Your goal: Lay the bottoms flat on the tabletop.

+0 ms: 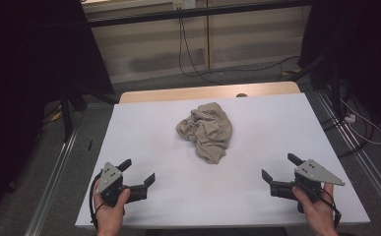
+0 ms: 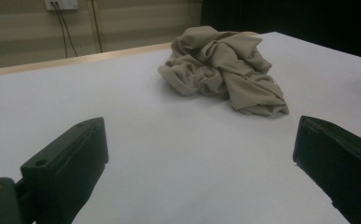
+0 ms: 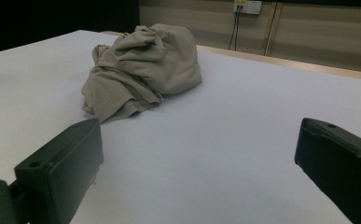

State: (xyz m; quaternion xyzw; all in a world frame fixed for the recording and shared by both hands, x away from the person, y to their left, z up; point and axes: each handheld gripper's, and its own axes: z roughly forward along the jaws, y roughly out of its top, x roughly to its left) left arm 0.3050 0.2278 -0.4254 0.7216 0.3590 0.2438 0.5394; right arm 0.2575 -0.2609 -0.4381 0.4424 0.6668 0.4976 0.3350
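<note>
**Both grippers poised, cloth untouched**

The left gripper [image 1: 138, 171] sits at the near left of the white table [image 1: 143, 142] with its jaws spread apart and nothing between them; the right gripper [image 1: 280, 167] at the near right mirrors it, jaws equally apart and empty. The crumpled beige fabric garment [image 1: 205, 130] lies in a heap around the table's middle, toward the far side, well apart from both tools. The step in hand looks like the approach. To do it well, each gripper should likely come in low from its own side, aim for a loose outer edge rather than the bunched centre, and pinch a single layer so the cloth can be drawn open
</note>
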